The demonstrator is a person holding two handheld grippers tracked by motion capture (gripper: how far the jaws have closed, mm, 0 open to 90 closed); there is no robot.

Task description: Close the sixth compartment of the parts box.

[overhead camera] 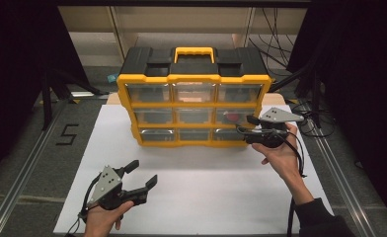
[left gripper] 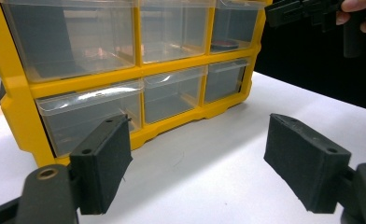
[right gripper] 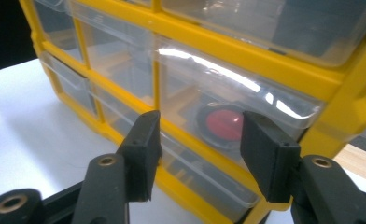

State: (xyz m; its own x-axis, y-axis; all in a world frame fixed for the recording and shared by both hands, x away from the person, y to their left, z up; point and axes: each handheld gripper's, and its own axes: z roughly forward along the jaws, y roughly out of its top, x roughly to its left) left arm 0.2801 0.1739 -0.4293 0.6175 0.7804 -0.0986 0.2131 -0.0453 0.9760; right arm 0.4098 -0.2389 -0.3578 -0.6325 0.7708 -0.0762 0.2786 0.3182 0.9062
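A yellow and black drawer organizer (overhead camera: 194, 79) with clear drawers stands at the back of the white board (overhead camera: 191, 197). Its middle right drawer (right gripper: 228, 112) is pushed in and holds a round black piece with a red centre (right gripper: 223, 123), also seen as a red spot (overhead camera: 232, 118). My right gripper (overhead camera: 246, 126) is level in front of that drawer, its jaws open with nothing between the pads (right gripper: 146, 144). My left gripper (overhead camera: 144, 173) rests low near the board's front left, open wide and empty, pointing at the organizer (left gripper: 125, 56).
Metal rails run along both sides of the board. A black "5" (overhead camera: 67, 134) is marked on the grey floor mat at left. Cables (overhead camera: 280, 49) hang behind the organizer at right. Dark curtains close both sides.
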